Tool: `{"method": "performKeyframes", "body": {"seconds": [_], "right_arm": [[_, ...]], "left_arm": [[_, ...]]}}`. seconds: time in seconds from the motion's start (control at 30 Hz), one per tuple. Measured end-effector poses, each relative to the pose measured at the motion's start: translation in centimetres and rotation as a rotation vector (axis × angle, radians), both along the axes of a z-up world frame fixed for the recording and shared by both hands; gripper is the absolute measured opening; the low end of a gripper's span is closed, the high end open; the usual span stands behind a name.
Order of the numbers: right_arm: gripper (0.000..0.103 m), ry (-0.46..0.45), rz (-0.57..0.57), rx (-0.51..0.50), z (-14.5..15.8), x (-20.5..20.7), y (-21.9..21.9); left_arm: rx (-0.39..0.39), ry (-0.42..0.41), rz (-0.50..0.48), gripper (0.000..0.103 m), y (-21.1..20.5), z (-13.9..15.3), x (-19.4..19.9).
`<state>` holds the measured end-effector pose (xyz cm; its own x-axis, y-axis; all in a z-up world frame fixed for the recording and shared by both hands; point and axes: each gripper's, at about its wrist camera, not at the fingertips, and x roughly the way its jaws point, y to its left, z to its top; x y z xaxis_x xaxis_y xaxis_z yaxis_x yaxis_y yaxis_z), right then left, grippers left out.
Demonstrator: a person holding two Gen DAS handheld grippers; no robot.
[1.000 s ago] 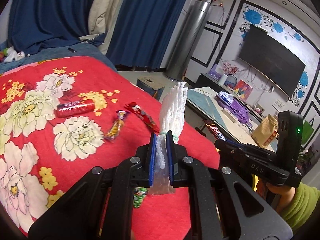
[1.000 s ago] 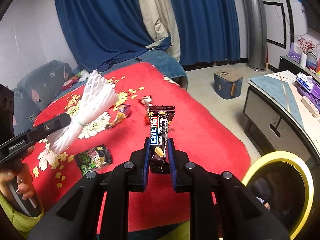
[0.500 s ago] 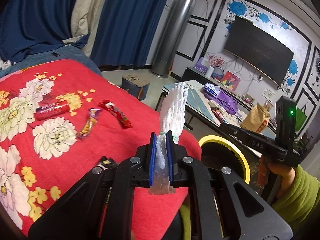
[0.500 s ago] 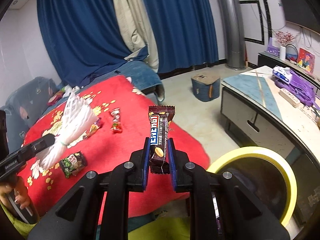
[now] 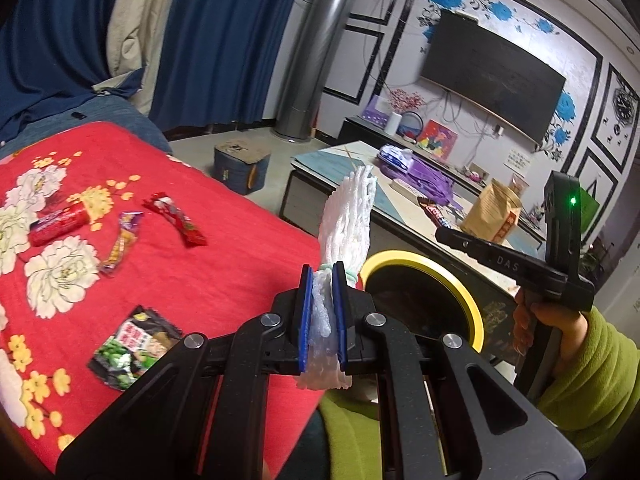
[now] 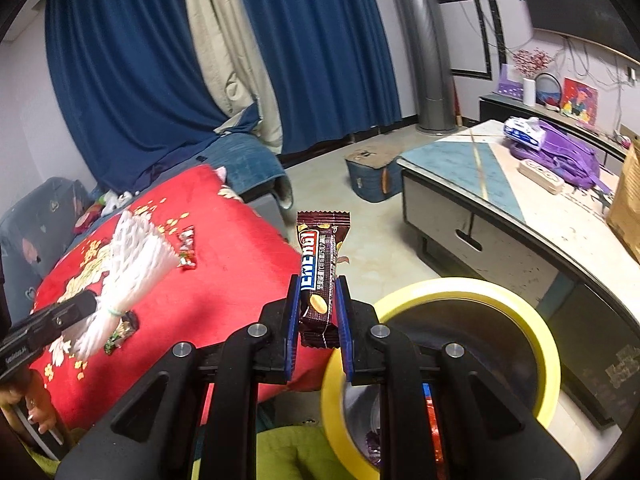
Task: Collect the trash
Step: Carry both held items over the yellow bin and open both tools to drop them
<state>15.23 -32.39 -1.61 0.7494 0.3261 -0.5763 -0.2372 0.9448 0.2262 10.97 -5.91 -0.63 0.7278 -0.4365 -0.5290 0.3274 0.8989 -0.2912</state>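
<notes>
My left claw [image 5: 320, 312] is pinching a white foam fruit net [image 5: 348, 216] at its banded neck, the fanned end standing up and away from the pads. My right claw [image 6: 318, 316] is clamped on a brown chocolate bar wrapper [image 6: 322, 264], its long axis upright between the blue pads [image 6: 295, 312], most of it sticking out above them.

The yellow-rimmed trash bin [image 6: 460, 292] sits just below and to the right of the right claw, its dark mouth open toward me; in the left wrist view the same bin [image 5: 424, 264] lies directly beyond and right of the net. I judge the right claw the nearer of the two, so the wrapper ought to go first: a small carry rightward over the rim, then release. The net has to cross a bit farther the same way (and it is light, so it may cling to the pads).

Left on the red floral bed cover [image 5: 224, 268] are a green snack packet [image 5: 136, 344], a red wrapper [image 5: 176, 218], an orange-purple candy wrapper [image 5: 122, 240] and a red tube [image 5: 58, 222], all well apart from the bin. Behind it stands the low tabletop [image 6: 460, 164].
</notes>
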Motion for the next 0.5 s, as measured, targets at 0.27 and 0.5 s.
{"method": "performKeyframes", "body": {"seconds": [0.27,0.5], "right_arm": [[0.016,0.004,-0.064,-0.004,-0.7,-0.5,-2.8],[0.016,0.01,-0.107,-0.01,-1.3,-0.6,-4.5]], "left_arm": [[0.02,0.015,-0.055,0.006,-2.6,-0.7,0.3],[0.03,0.041,-0.109,0.006,-5.2,-1.7,0.5]]}}
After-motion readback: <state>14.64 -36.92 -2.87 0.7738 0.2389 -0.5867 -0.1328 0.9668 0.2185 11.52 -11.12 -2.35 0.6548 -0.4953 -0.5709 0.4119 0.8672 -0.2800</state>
